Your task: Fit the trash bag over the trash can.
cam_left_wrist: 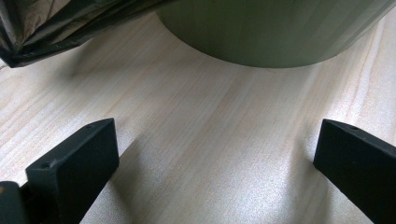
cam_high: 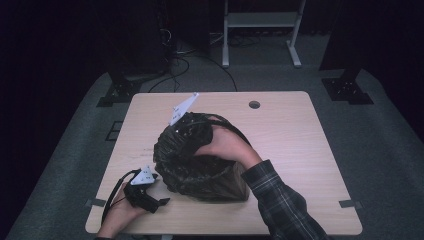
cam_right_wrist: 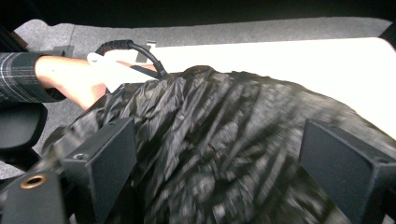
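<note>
Lying on its side at the middle of the pale wooden table (cam_high: 295, 130): a round olive-green plastic bin (cam_high: 235, 184), mouth turned toward the table's left, lined with a crinkled black plastic bag (cam_high: 185, 145) that spills over the rim and bunches around the opening.

Reaching into that bunched bag from the right: the right hand (cam_high: 225, 145), plaid sleeve (cam_high: 280, 200) trailing to the bottom edge of the high view. Buried in the folds at the top of the bag: the right gripper (cam_high: 187, 120), its grey three-cornered plate sticking up above the plastic. Seen in the right gripper view: both black jaws spread wide apart, glossy bag (cam_right_wrist: 224, 154) filling the space between them, nothing clamped; contact between jaws and plastic cannot be told through the blur. Farther off in that same view: the other hand (cam_right_wrist: 79, 79) with a cable over it, at the table's edge.

Resting low on the table near the front-left corner: the left gripper (cam_high: 155, 200), held by the left hand (cam_high: 117, 212), just beside the bin's mouth but apart from it. In the left gripper view: jaws standing wide apart over bare wood, gripping nothing; ahead, the curved green wall of the bin (cam_left_wrist: 275, 32) lying on the table, and a fold of the black bag (cam_left_wrist: 56, 23) hanging at upper left.
</note>
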A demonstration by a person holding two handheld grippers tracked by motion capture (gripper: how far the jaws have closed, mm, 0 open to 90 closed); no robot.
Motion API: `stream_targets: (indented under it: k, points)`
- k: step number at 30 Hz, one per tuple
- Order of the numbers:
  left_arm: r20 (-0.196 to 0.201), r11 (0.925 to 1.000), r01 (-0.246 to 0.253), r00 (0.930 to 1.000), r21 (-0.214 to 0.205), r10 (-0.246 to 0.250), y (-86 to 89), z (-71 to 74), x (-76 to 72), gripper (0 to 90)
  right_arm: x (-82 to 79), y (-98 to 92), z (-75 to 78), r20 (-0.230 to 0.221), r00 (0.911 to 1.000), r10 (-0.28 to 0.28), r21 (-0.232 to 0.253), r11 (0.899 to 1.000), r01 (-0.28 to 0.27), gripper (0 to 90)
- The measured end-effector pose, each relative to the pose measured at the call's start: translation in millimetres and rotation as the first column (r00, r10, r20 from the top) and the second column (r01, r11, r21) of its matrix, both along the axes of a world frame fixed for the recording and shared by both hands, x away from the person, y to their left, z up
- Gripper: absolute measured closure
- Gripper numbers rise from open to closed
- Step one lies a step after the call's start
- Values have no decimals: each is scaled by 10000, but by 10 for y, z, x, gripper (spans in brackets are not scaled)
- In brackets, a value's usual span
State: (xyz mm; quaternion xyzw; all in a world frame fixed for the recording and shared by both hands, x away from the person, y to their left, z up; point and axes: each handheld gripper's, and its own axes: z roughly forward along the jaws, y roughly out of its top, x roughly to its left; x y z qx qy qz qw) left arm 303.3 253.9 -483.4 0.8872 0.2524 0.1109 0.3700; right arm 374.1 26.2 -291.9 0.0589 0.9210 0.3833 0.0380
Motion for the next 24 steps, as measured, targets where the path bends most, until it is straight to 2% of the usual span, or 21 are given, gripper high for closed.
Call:
stream_targets:
  k: [5,8,9,12,15,18,20,22,24]
  points:
    - [-1,10000,1,10000,2,-1,0,0,0,0,37,144,-180,-114,9999,9,-578,9983,-16,105]
    - [-9,10000,0,10000,0,0,0,0,-1,0,47,181,-239,20,10000,-44,-1000,9950,45,103]
    - [-9,10000,1,10000,1,-1,0,0,0,0,56,184,-249,-117,9999,-54,-1034,9946,42,103]
    - [-10,10000,2,10000,-1,-2,0,0,-1,0,76,181,-270,-158,9998,-154,-1147,9933,135,103]
    - [-5,10000,-6,10000,-1,6,0,0,-1,0,85,203,-329,-177,9997,-170,-1603,9870,139,103]
    - [-2,10000,-12,10000,-5,12,0,-1,-2,0,84,224,-359,-268,9992,-303,-1818,9830,249,103]
    - [0,10000,-12,10000,-5,12,0,-1,-2,0,70,242,-397,-158,9995,-286,-2232,9745,243,103]
    - [-2,10000,-12,10000,-6,12,0,-1,-2,0,63,244,-395,-87,9996,-251,-2290,9732,224,103]
    - [4,10000,-20,10000,0,20,0,0,-1,0,58,220,-345,-33,9996,-270,-1952,9804,259,103]
